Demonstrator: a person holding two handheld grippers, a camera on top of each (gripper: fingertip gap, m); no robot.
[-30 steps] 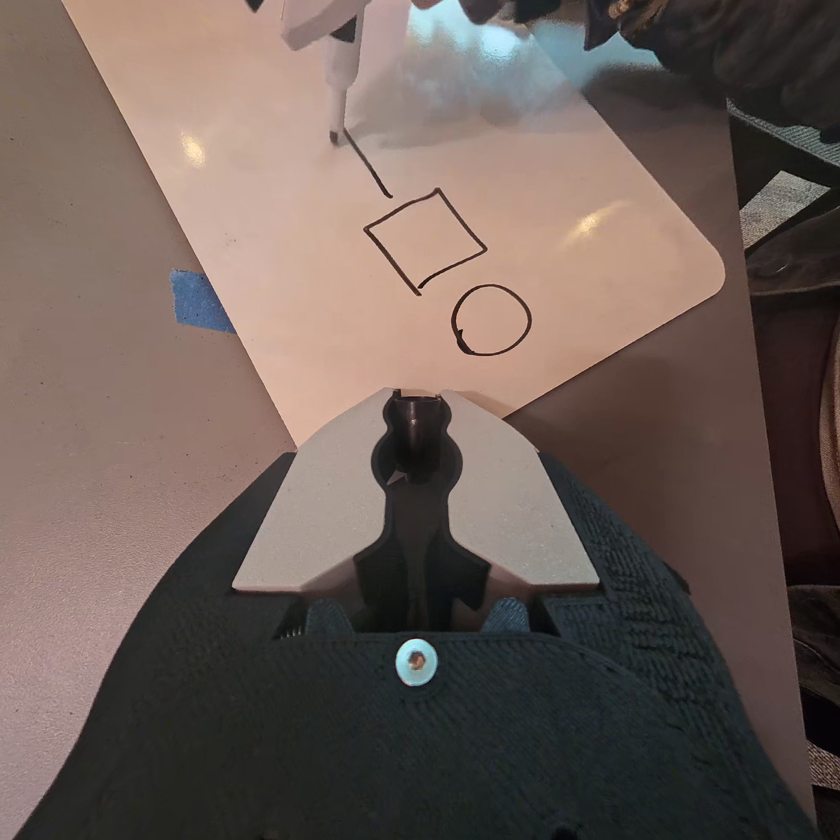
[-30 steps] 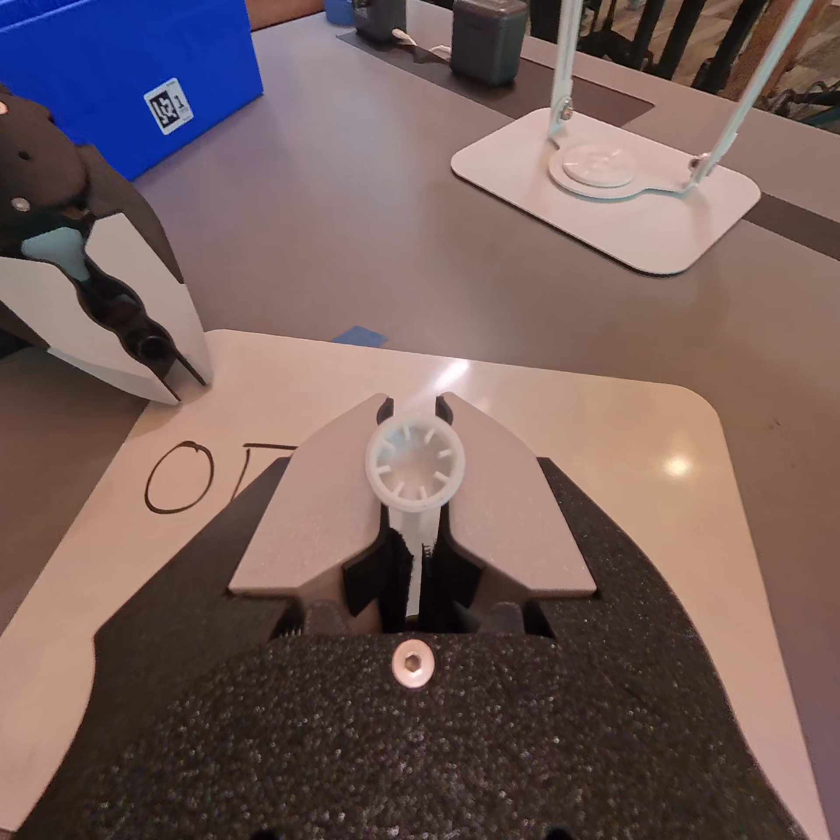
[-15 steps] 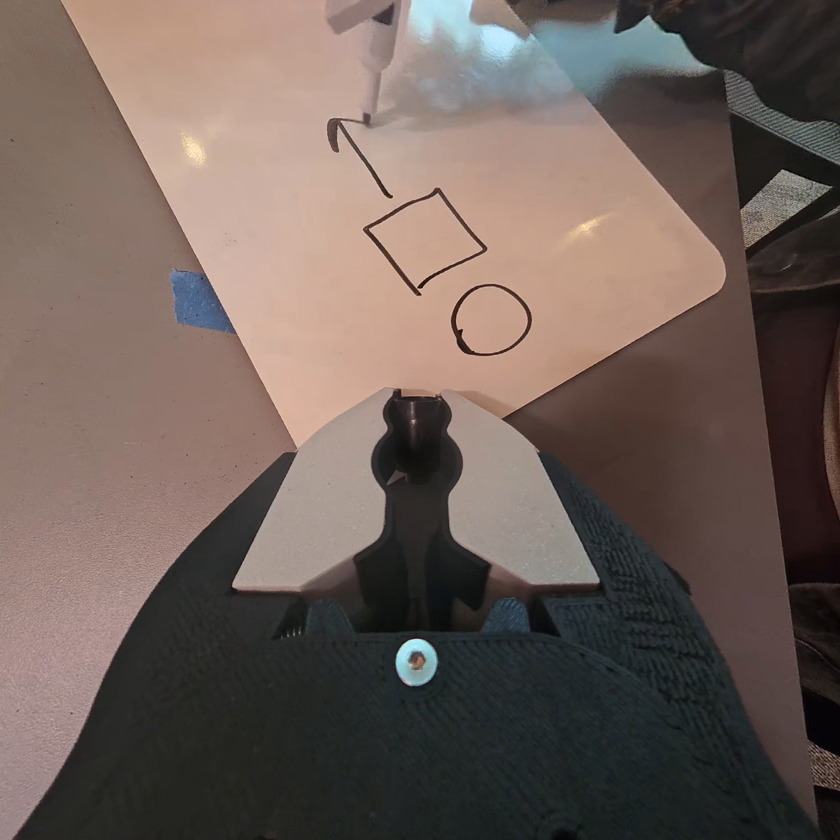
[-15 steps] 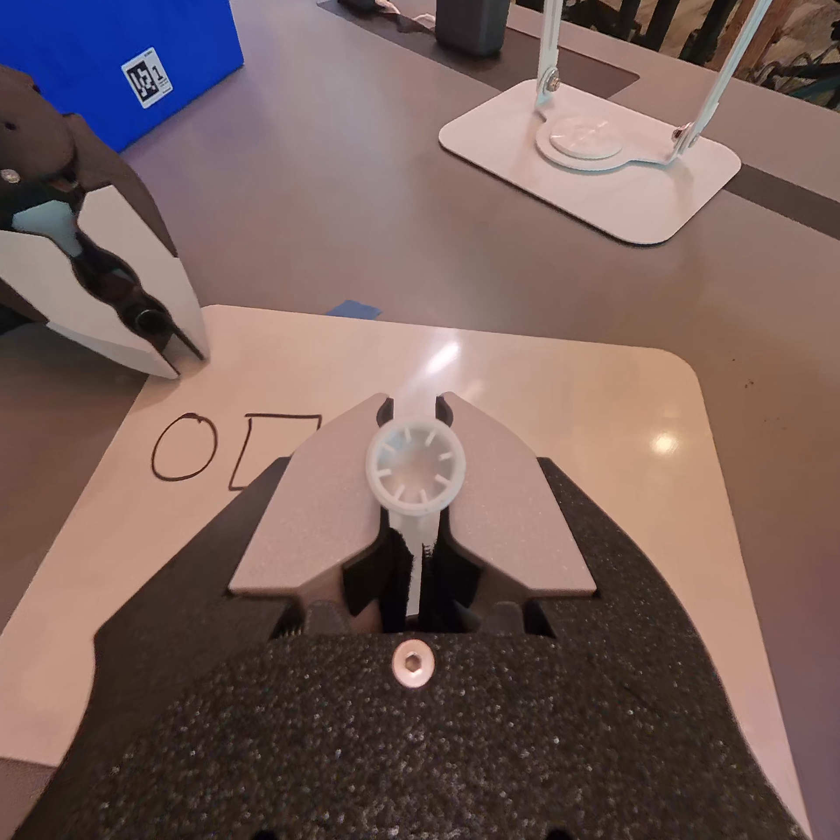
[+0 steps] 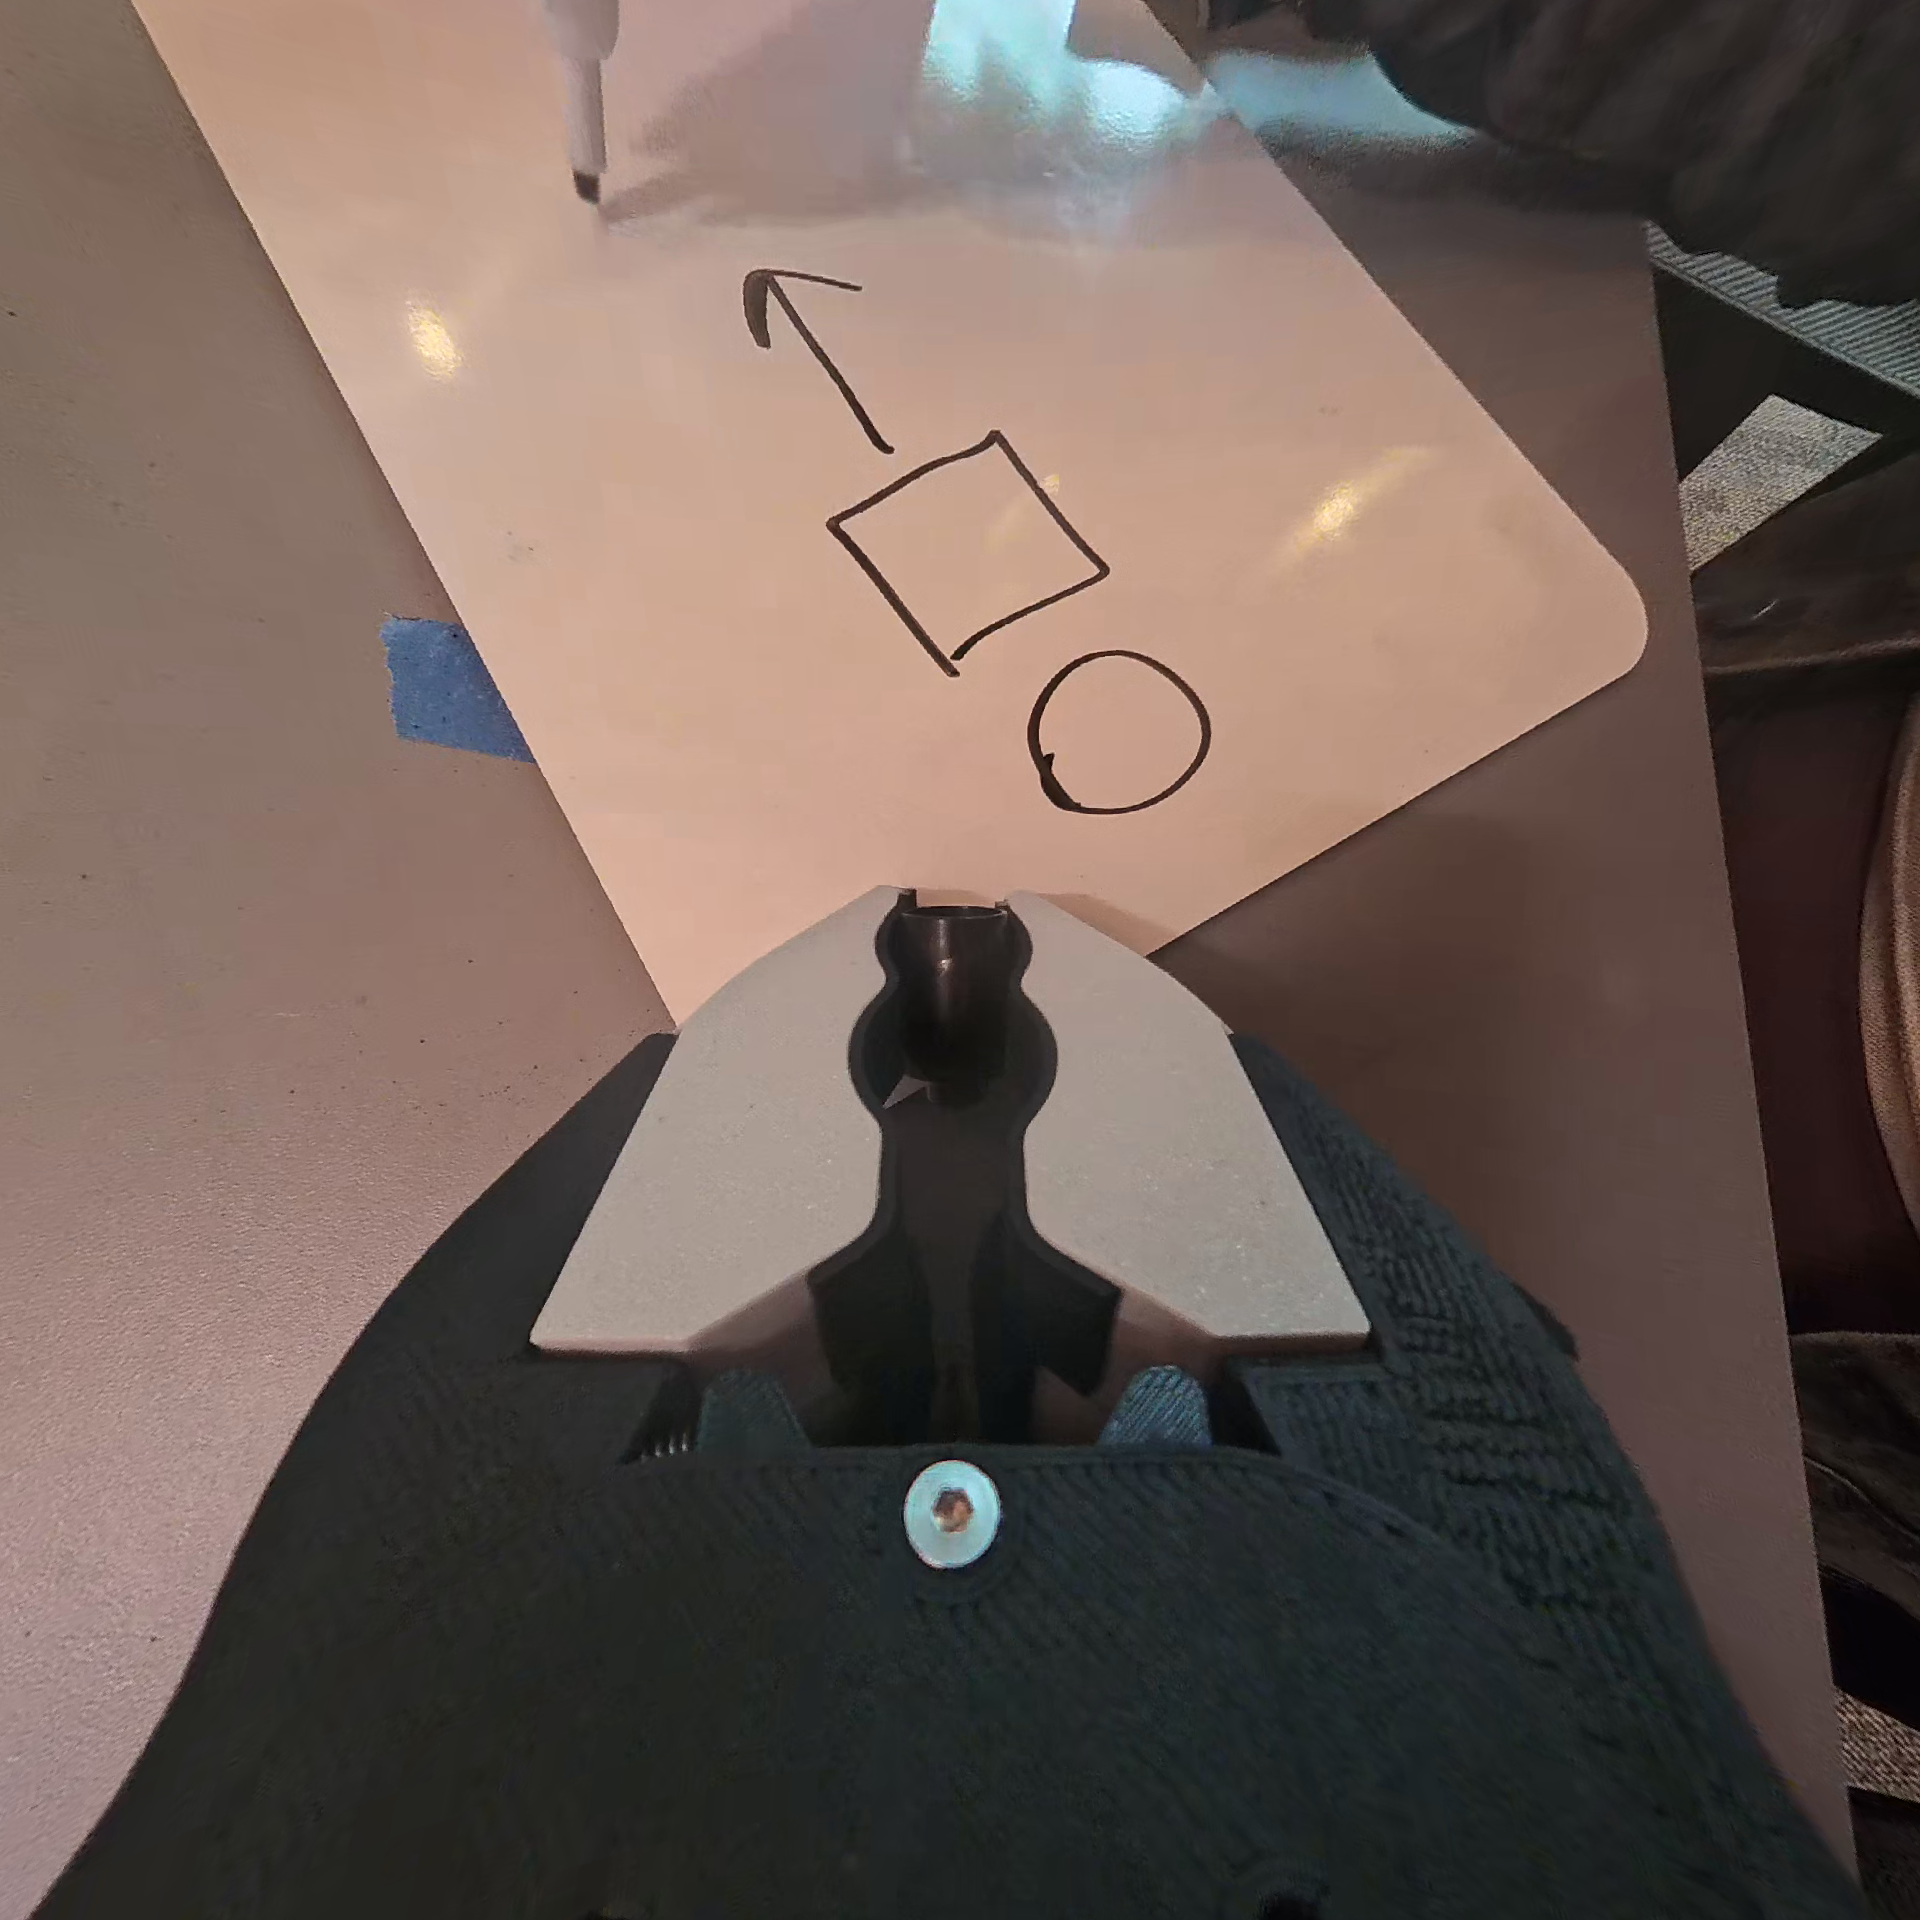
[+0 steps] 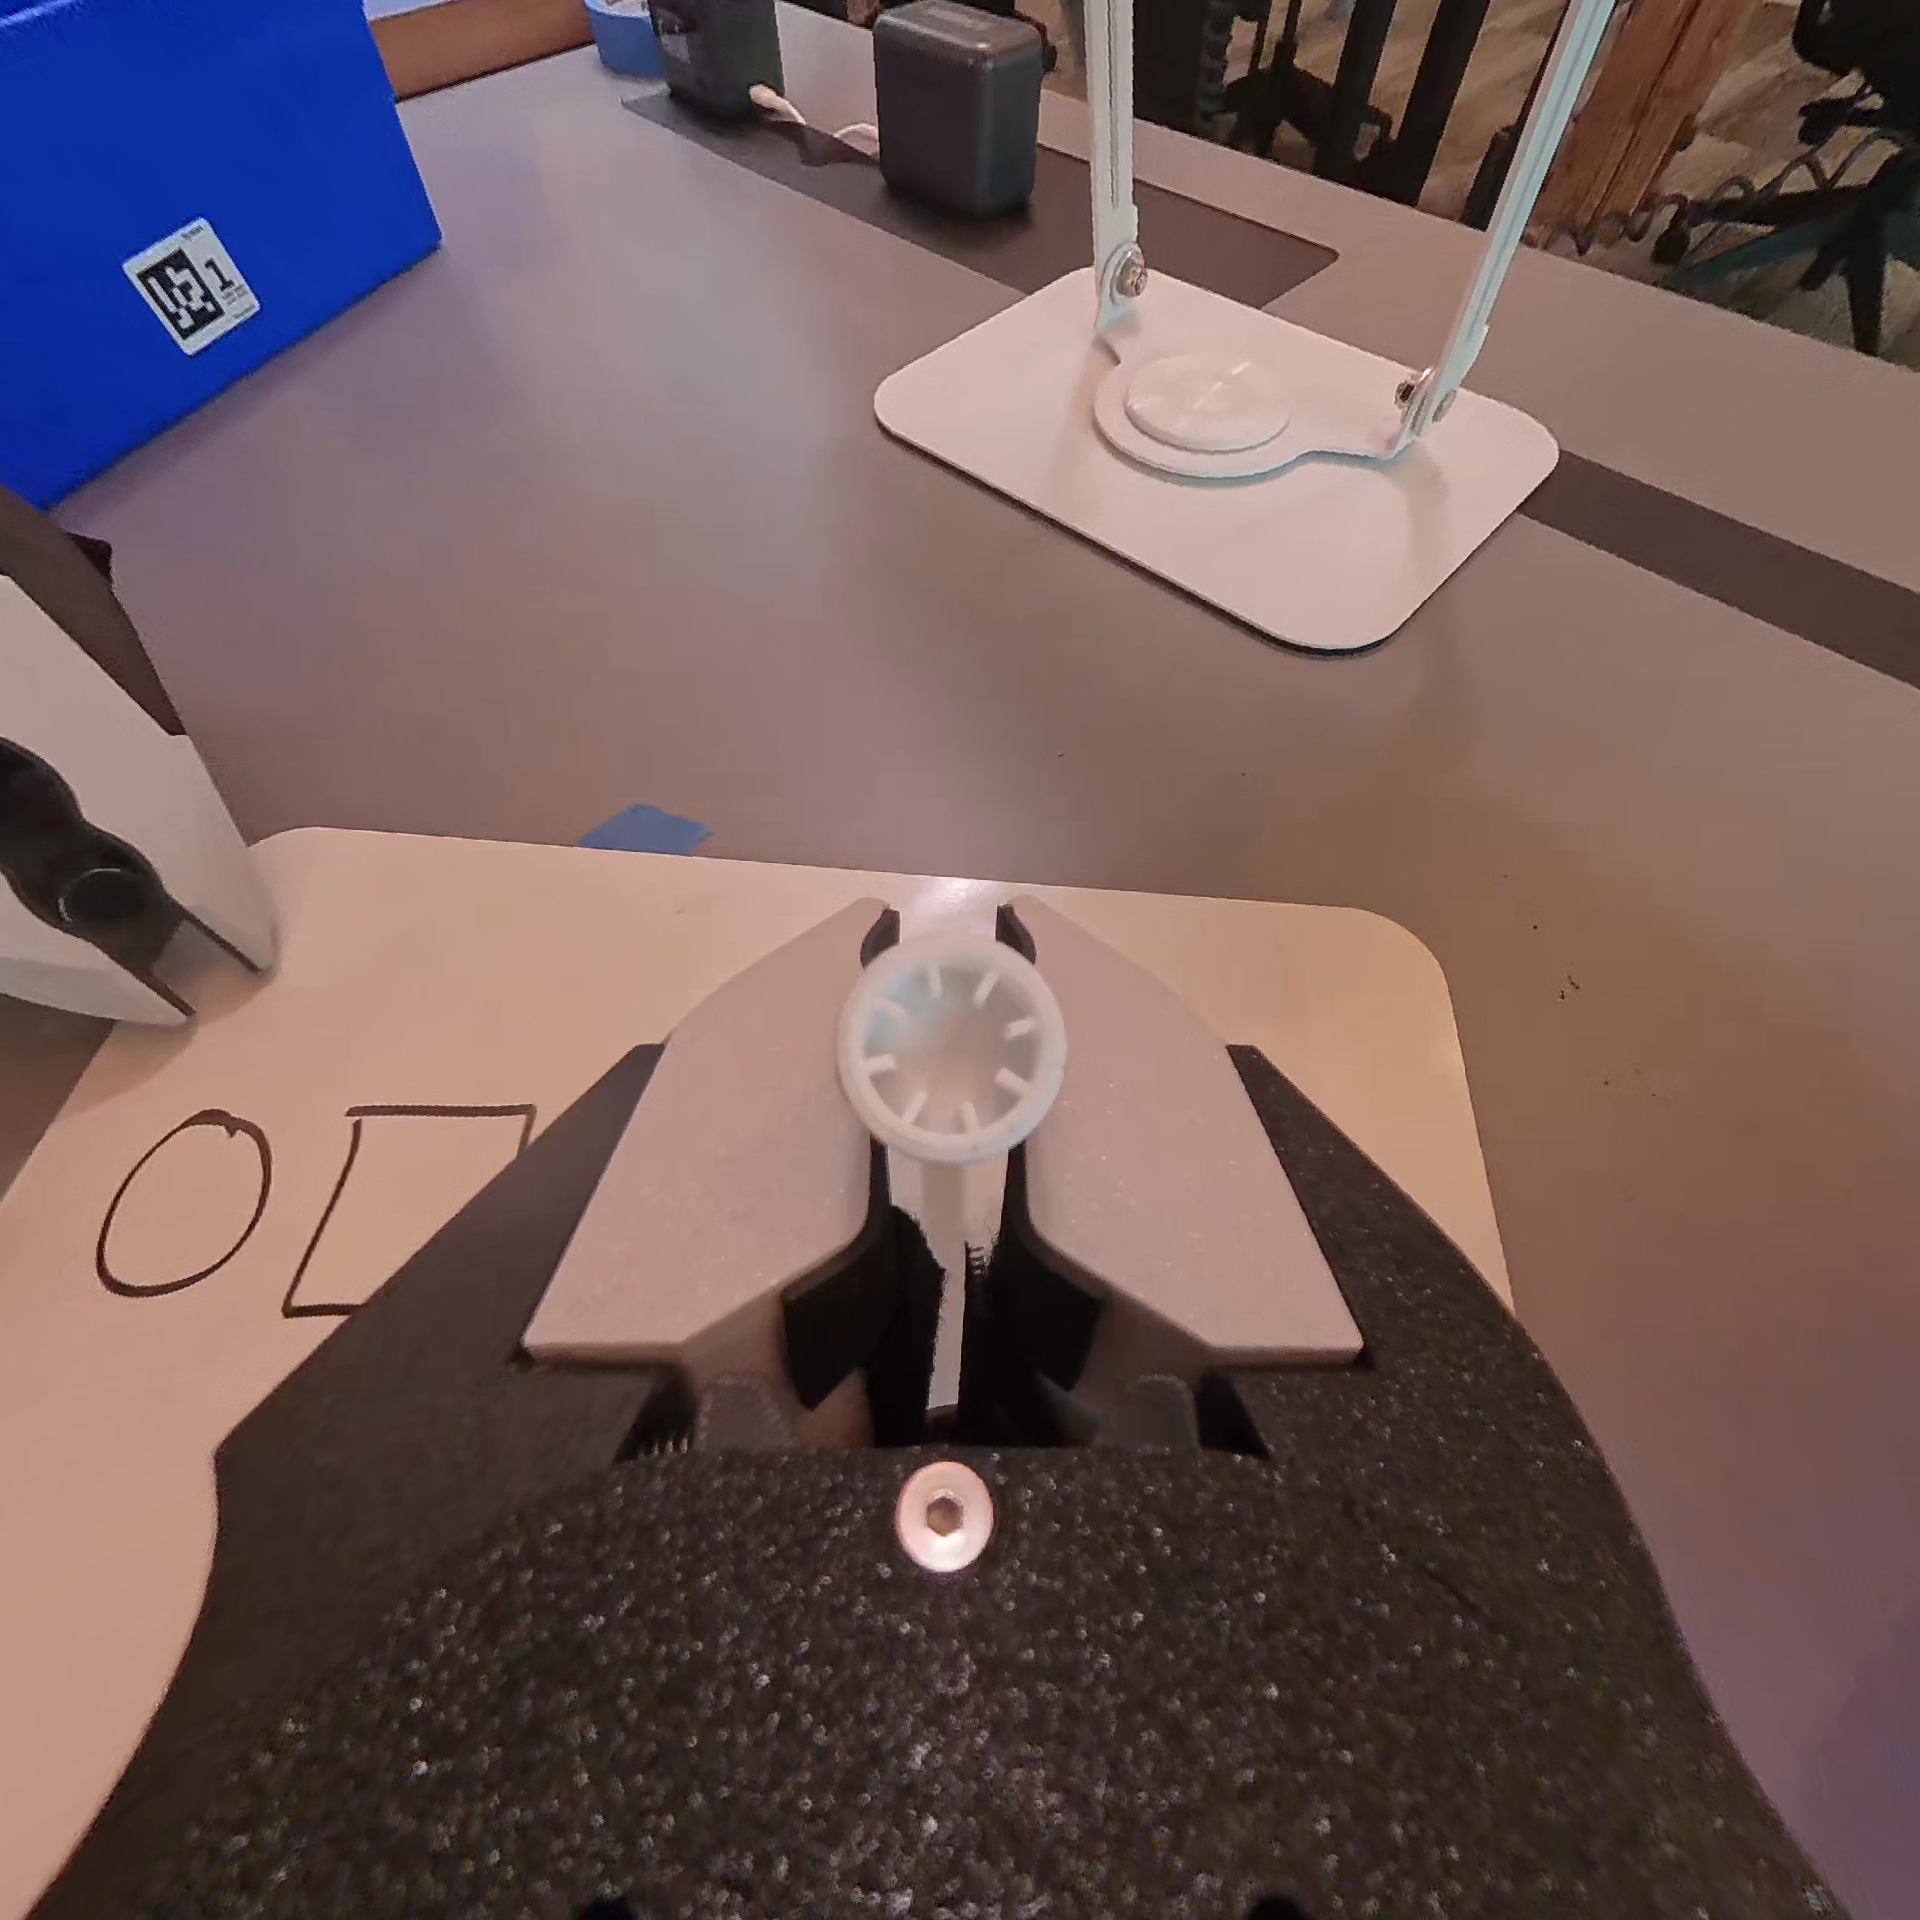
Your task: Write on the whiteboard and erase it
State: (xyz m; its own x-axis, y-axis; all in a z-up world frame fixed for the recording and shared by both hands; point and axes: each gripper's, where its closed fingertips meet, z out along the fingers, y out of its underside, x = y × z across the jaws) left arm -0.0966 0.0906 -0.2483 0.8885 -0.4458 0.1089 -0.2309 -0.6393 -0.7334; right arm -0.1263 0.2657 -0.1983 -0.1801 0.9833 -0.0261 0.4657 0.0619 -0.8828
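Note:
The whiteboard (image 5: 1299, 364) lies on a brown table and bears a black circle (image 5: 1205, 727), a square (image 5: 894, 603) and an arrow (image 5: 831, 374). My left gripper (image 5: 958, 899) is shut on a black marker cap (image 5: 951, 987) at the board's near edge. It also shows in the right wrist view (image 6: 156, 935), at the left. My right gripper (image 6: 948, 914) is shut on a white marker (image 6: 951, 1060), seen from its rear end. The marker's tip (image 5: 587, 166) shows in the left wrist view, at the board's far left, beyond the arrowhead.
Blue tape (image 5: 447, 691) sits at the board's edge. A blue box (image 6: 187, 208) stands at the back left, a white stand base (image 6: 1299, 520) at the back right, and dark devices (image 6: 956, 104) behind. A person's dark sleeve (image 5: 1662, 125) is at the top right. My right fingertips sit around 20 centimetres from my left ones.
The right gripper drew the arrowhead on the line, then moved the marker tip left, away from the finished arrow. The left gripper has stayed still with the cap.

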